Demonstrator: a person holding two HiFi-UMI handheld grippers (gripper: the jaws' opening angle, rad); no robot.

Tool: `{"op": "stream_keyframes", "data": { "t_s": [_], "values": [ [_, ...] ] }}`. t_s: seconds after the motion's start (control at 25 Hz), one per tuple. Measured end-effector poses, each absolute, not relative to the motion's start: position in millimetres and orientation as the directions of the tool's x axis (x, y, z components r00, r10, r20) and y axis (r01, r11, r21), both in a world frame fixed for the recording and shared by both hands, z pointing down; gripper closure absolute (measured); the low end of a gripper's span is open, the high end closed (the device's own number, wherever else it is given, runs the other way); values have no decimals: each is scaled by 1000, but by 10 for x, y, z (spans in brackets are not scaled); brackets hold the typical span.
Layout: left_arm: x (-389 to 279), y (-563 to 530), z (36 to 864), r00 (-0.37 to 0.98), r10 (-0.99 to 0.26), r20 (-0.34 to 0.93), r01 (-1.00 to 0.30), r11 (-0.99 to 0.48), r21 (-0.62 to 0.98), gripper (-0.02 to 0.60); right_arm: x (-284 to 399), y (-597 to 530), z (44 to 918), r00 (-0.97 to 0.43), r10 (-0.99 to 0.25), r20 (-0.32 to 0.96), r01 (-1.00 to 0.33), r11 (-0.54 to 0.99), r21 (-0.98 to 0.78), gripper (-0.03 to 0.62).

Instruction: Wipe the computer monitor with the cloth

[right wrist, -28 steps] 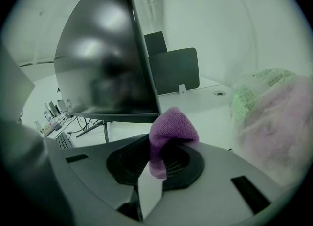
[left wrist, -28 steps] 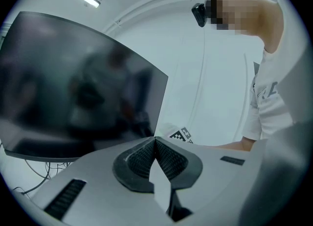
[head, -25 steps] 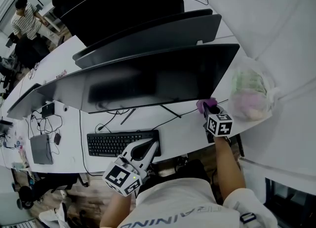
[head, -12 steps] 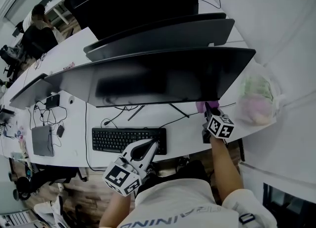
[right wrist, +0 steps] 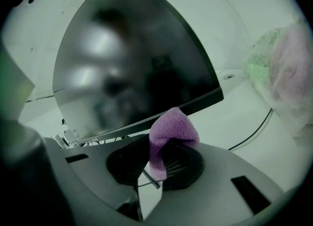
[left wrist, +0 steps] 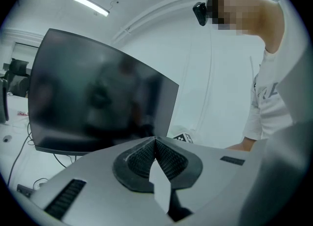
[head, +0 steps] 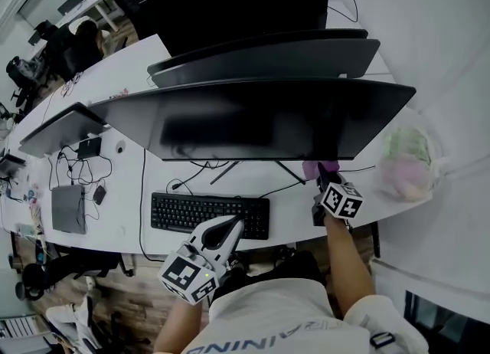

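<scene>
The right tool (right wrist: 159, 159) is clamped on a purple cloth (right wrist: 172, 129). The fabric is pinched between the pads and bunches up above them in a rounded fold. That fold sits just under the lower edge of the monitor (head: 260, 119), close to its right-hand bottom corner. From where I stand I cannot tell whether cloth and screen actually touch. The left tool (left wrist: 155, 144) has its jaws pressed together with nothing between them. It is held low, in front of the bench's near edge and tilted up toward the dark screen. The monitor is wide and unlit and stands across the middle of the white bench (head: 295, 205), with its thin stand legs and a few cables beneath it. A black keyboard (head: 210, 214) lies along the near edge, just beyond the left tool. A filled translucent plastic bag (head: 409, 162), showing green and pink inside, rests at the bench's right end, near the right tool. Toward the left end a grey flat device (head: 69, 208) lies among looped cables.
</scene>
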State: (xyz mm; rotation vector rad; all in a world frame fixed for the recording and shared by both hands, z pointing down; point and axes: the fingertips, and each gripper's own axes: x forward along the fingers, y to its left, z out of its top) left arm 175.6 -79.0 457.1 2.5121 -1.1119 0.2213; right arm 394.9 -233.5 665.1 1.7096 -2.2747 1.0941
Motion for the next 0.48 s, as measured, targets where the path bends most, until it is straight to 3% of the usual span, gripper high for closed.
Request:
{"op": "stream_keyframes", "data": {
  "t_s": [0.48],
  "values": [
    [1249, -677, 4572, 625, -727, 285, -779, -556, 291, 574, 3423, -2332, 6654, -413, -782, 467, -859, 164, -485, 539]
  ]
}}
